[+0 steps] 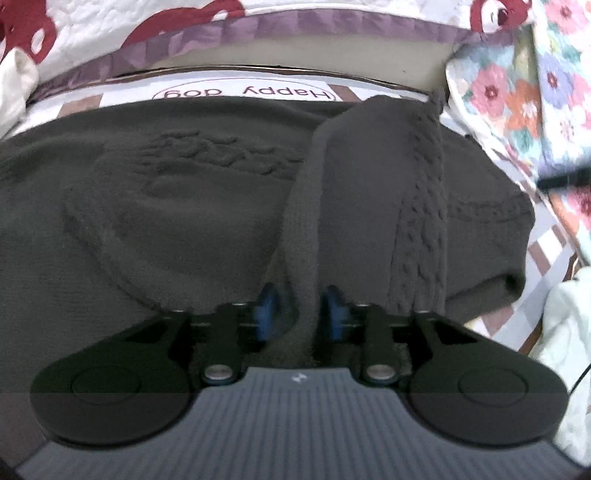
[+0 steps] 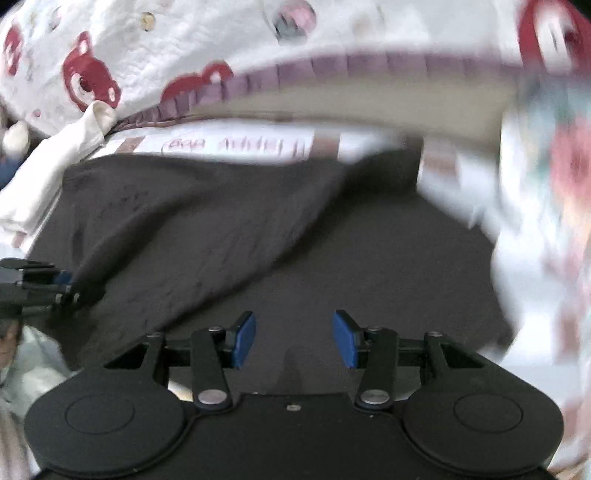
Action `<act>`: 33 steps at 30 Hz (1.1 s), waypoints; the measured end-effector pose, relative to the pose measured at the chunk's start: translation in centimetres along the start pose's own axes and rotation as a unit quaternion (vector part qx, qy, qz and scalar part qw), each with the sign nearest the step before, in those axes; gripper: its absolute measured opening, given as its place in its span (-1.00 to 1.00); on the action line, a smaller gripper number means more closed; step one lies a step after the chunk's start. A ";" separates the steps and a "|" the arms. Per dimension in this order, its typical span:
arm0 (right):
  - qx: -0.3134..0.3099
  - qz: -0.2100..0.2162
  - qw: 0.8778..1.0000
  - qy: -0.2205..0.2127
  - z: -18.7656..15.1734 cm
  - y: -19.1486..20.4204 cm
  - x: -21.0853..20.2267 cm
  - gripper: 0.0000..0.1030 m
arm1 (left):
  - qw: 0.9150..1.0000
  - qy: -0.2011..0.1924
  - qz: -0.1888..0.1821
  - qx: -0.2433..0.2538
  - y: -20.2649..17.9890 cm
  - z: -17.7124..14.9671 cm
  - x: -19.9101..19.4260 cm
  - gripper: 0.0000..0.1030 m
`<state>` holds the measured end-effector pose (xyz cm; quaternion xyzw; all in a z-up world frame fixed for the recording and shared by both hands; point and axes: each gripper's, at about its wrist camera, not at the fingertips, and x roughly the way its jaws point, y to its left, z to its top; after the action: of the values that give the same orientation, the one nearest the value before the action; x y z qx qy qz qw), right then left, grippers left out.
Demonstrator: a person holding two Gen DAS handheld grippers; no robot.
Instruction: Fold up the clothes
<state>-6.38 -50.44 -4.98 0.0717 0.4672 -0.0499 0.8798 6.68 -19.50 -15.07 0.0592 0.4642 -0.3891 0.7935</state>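
Note:
A dark brown knitted sweater (image 1: pixel 184 206) with cable patterning lies spread on a white mat. In the left wrist view a thick ridge of it rises between the blue pads (image 1: pixel 334 314), and my left gripper (image 1: pixel 301 314) is shut on that fold. A cable-knit sleeve (image 1: pixel 421 206) lies folded across the body to the right of the ridge. In the blurred right wrist view the sweater (image 2: pixel 258 229) fills the middle, and my right gripper (image 2: pixel 293 339) hovers open over it with nothing between its fingers. The left gripper (image 2: pixel 68 286) shows at the left edge, pinching the cloth.
The mat (image 1: pixel 251 92) bears the words "Happy dog". Behind it runs a white quilt with red bears and a purple border (image 1: pixel 295 26). A floral blanket (image 1: pixel 517 92) lies on the right, a pale garment (image 1: pixel 569 332) at lower right, and white cloth (image 2: pixel 44 177) on the left.

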 end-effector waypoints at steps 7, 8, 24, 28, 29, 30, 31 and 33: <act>0.212 0.033 0.976 -0.030 5.5 -5.6 7.9 0.32 | 0.999 -0.004 0.010 0.047 -0.3 0.9 0.8 -0.82; 0.244 0.011 0.969 -0.029 4.5 -6.1 8.7 0.32 | 0.999 -0.008 0.007 0.047 -0.1 1.4 0.2 -0.82; 0.253 0.014 0.960 -0.118 3.5 -7.5 9.9 0.32 | 0.994 0.001 -0.010 -0.110 9.8 3.6 -1.4 -0.78; 0.176 -0.017 0.983 -0.052 7.1 -4.7 13.6 0.31 | 0.989 -0.010 -0.058 -0.133 10.9 3.0 -1.9 -0.78; 0.161 -0.021 0.986 -0.039 8.1 -4.0 14.6 0.30 | 0.988 -0.011 -0.067 -0.138 11.0 2.9 -1.9 -0.78; 0.150 -0.026 0.988 -0.026 9.3 -3.3 15.8 0.29 | 0.988 -0.010 -0.069 -0.139 10.9 2.8 -1.9 -0.78; 0.140 -0.033 0.989 -0.013 10.4 -2.7 16.9 0.29 | 0.988 -0.009 -0.071 -0.139 10.9 2.7 -1.8 -0.78; 0.133 -0.063 0.989 0.015 11.6 -1.8 19.1 0.29 | 0.987 -0.009 -0.075 -0.140 10.7 2.5 -1.7 -0.78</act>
<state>13.47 -54.65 -14.52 0.1594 0.4730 -0.1659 0.8505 15.15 -12.30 -15.25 -0.0910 0.5105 -0.3790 0.7665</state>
